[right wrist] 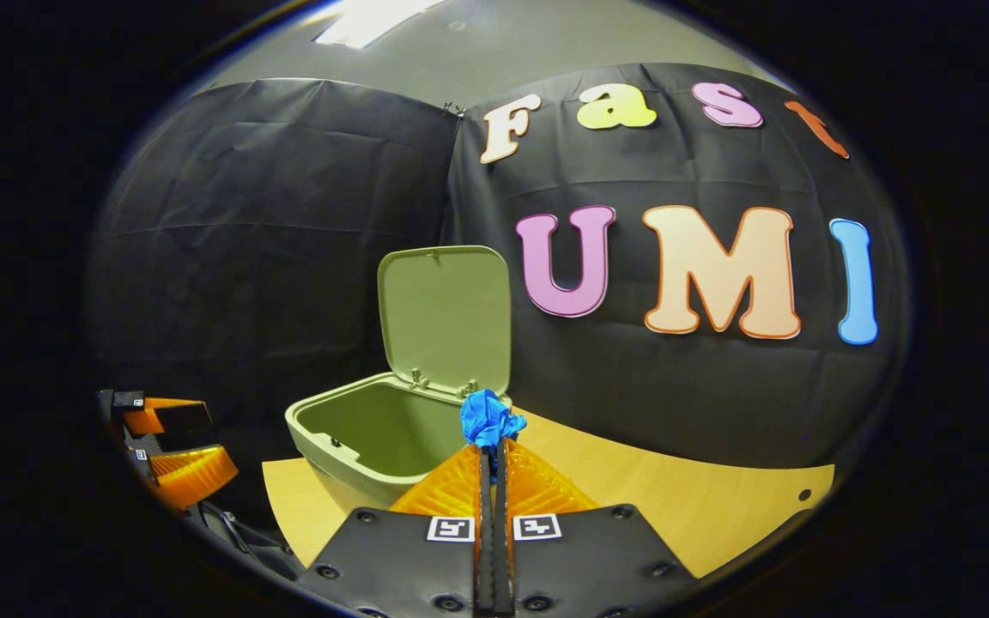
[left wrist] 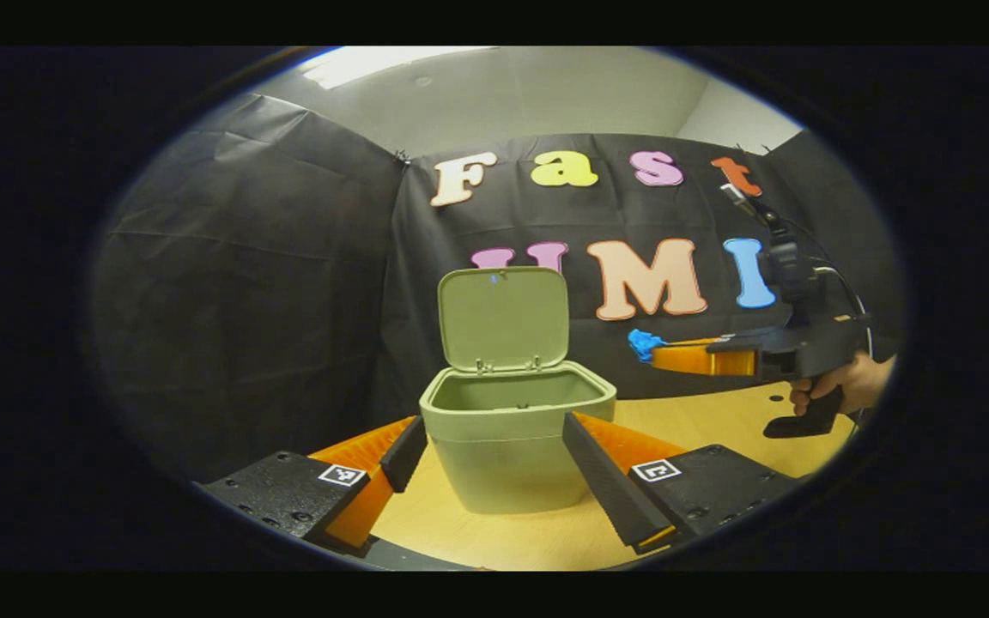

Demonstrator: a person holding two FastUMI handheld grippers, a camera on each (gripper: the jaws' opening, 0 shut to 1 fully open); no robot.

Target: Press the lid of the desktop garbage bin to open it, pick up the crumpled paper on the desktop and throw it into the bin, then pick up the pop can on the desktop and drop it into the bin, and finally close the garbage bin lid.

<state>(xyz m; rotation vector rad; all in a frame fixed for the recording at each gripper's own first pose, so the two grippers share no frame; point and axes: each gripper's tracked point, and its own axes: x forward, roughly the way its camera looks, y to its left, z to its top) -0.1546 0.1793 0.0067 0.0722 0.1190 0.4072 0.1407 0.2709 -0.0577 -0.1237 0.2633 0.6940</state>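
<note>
The green desktop bin (left wrist: 516, 421) stands on the wooden table with its lid (left wrist: 503, 318) swung up and upright. My left gripper (left wrist: 486, 459) is open, its fingers on either side of the bin's front. To the bin's right and above the table, a hand holds my right gripper (left wrist: 645, 348), shut on a crumpled blue paper (left wrist: 644, 343). In the right gripper view the blue paper (right wrist: 488, 421) sticks out between the closed fingertips of my right gripper (right wrist: 492, 446), just right of the open bin (right wrist: 366, 433) and near its rim. The left gripper (right wrist: 172, 446) shows at far left.
The wooden tabletop (right wrist: 683, 498) stretches to the right of the bin, bounded by the black cloth wall behind. A hand (left wrist: 846, 386) grips the right gripper's handle at the right edge of the left gripper view.
</note>
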